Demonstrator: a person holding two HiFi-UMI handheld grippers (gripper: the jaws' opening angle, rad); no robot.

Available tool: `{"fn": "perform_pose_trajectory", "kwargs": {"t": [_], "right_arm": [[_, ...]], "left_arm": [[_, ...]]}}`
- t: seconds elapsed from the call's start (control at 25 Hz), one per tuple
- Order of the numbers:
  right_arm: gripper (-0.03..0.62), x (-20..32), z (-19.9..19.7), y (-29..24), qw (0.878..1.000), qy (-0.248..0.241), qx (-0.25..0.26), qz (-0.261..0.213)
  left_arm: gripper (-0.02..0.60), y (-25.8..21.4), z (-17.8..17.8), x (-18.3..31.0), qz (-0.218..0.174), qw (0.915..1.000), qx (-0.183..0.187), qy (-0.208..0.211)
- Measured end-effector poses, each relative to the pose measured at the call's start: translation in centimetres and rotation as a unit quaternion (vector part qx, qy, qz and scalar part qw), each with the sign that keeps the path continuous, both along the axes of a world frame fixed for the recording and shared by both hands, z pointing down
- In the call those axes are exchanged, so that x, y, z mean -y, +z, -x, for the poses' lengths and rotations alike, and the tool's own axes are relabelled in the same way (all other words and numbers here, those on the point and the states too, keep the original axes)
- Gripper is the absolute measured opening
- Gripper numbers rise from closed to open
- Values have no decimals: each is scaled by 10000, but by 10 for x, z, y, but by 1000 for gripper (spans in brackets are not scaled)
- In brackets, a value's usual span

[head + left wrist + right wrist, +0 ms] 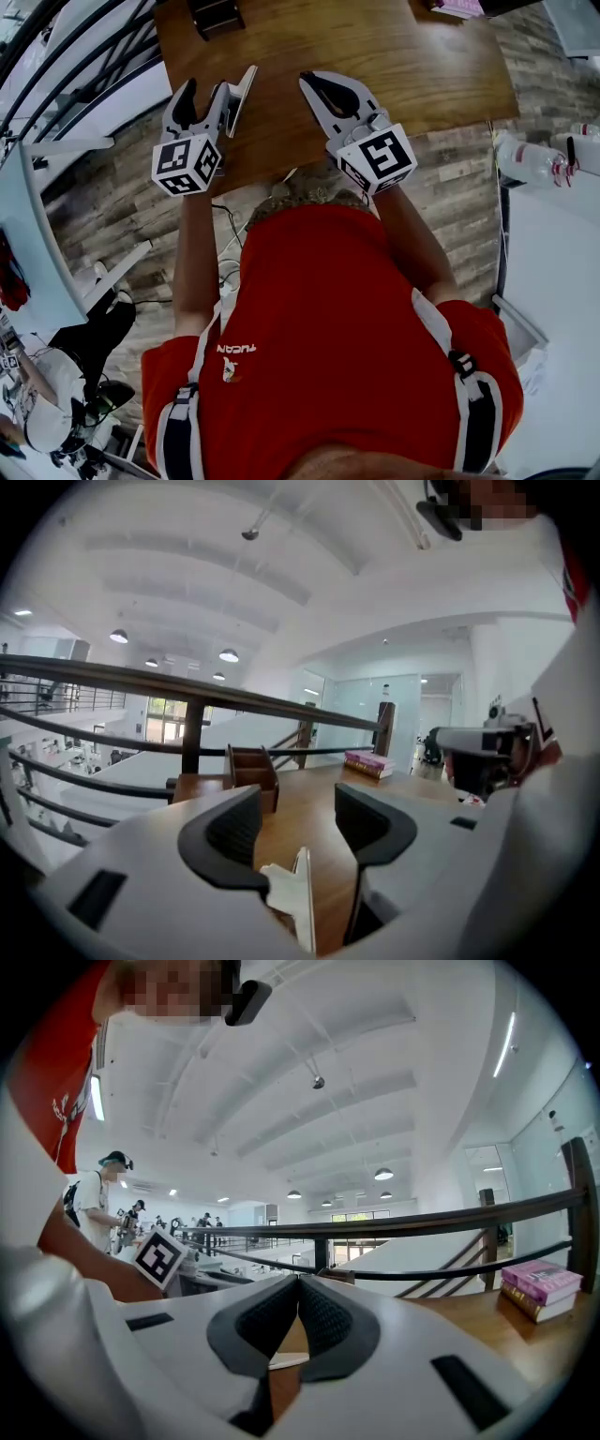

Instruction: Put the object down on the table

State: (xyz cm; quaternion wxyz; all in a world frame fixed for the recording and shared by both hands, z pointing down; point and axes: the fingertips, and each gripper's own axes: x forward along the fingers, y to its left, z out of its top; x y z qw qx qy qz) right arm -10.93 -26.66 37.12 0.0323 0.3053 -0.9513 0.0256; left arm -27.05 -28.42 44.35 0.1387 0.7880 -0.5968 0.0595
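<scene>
Jaws of the left gripper [298, 803] stood apart around a thin white card [300, 907], right gripper [298, 1283] clenched empty; unpinched, the card might topple onto the brown wooden table [412, 66].

The wooden counter [403, 66] stands on a floor [459, 206] of grey-brown wood-look planks. Beyond the counter's far edge runs a dark railing [112, 677] with horizontal bars, carried on brown wooden posts [192, 738]. An open wooden organiser [251, 769] and a stack of books [368, 763] sit near that far edge, well apart. The ceiling [309, 564] is white and ribbed with beams. Lighting consists of round ceiling lamps [228, 655] and one long light strip [507, 1044]. Behind the railing are a glass partition [361, 710] and bright windows [161, 731]. A white work surface [553, 272] flanks the floor on the right and carries a clear bottle [528, 161].
</scene>
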Motion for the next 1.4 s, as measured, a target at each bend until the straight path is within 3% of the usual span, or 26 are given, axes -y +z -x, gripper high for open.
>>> {"fn": "perform_pose_trajectory", "kwargs": {"t": [0.16, 0.28, 0.36, 0.6, 1.4], "right_arm": [[25, -6, 1, -14, 9996, -118, 253, -22], [25, -13, 0, -26, 9984, -214, 513, -40], [25, -19, 1, -36, 9972, -281, 689, -69], [25, -37, 7, -60, 9938, -526, 936, -298], [25, -52, -9, -62, 9940, -531, 820, -490]], "left_arm": [[157, -50, -9, -20, -637, 9978, -176, -9], [53, -78, -18, -36, -981, 9946, -331, -7], [16, -94, -27, -46, -1164, 9924, -391, 33], [9, -124, -50, -67, -1511, 9875, -367, 250], [9, -117, -67, -82, -1454, 9879, -507, 200]]}}
